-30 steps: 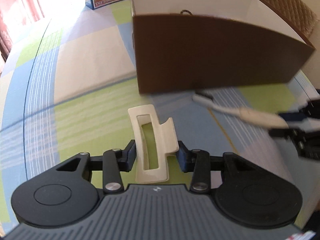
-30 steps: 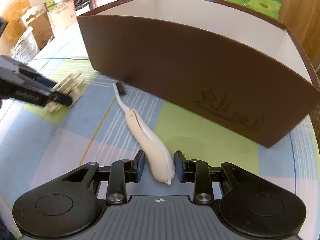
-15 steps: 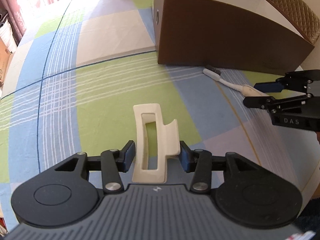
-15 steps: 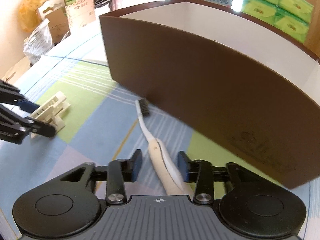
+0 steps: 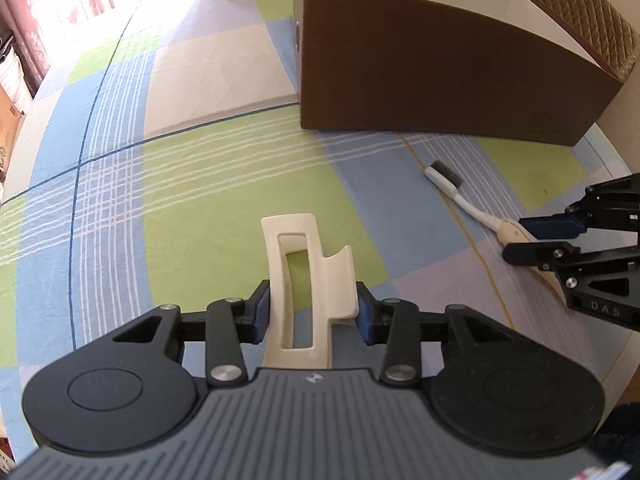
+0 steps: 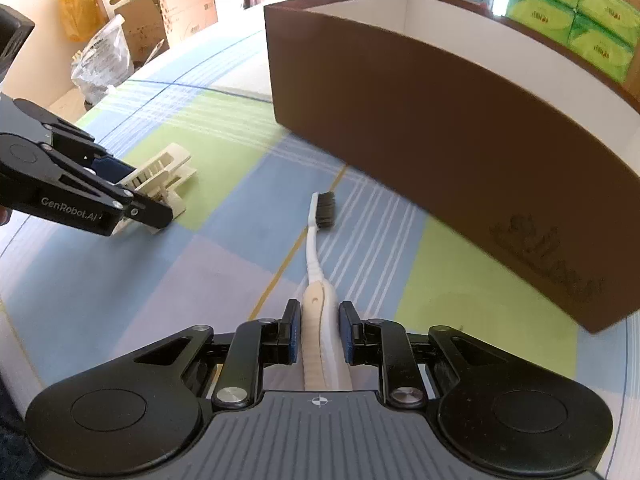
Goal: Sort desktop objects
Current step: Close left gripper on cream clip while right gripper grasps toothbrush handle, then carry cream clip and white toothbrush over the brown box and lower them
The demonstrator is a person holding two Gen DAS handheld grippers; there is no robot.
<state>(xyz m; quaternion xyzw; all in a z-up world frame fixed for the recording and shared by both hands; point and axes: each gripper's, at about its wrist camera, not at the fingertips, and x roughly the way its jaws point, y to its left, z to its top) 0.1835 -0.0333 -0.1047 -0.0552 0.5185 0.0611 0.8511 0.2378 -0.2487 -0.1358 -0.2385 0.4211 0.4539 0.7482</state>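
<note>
On the checked tablecloth [image 5: 224,184] of green, blue and cream squares, the left gripper [image 5: 311,312] has its two blue-padded fingers pressed against the sides of a cream hair claw clip [image 5: 306,280], which lies flat on a green square with its long slot pointing away. To the right, the right gripper [image 6: 319,334] straddles the thick cream handle of a toothbrush [image 6: 316,264]; its pads sit just beside the handle, but I cannot tell whether they truly pinch it. The dark bristles lie at the far end, on the cloth, near a large brown box [image 6: 420,128] with a white inside, which stands beyond both objects. Green tissue packs [image 6: 576,12] are stacked behind the box.
</note>
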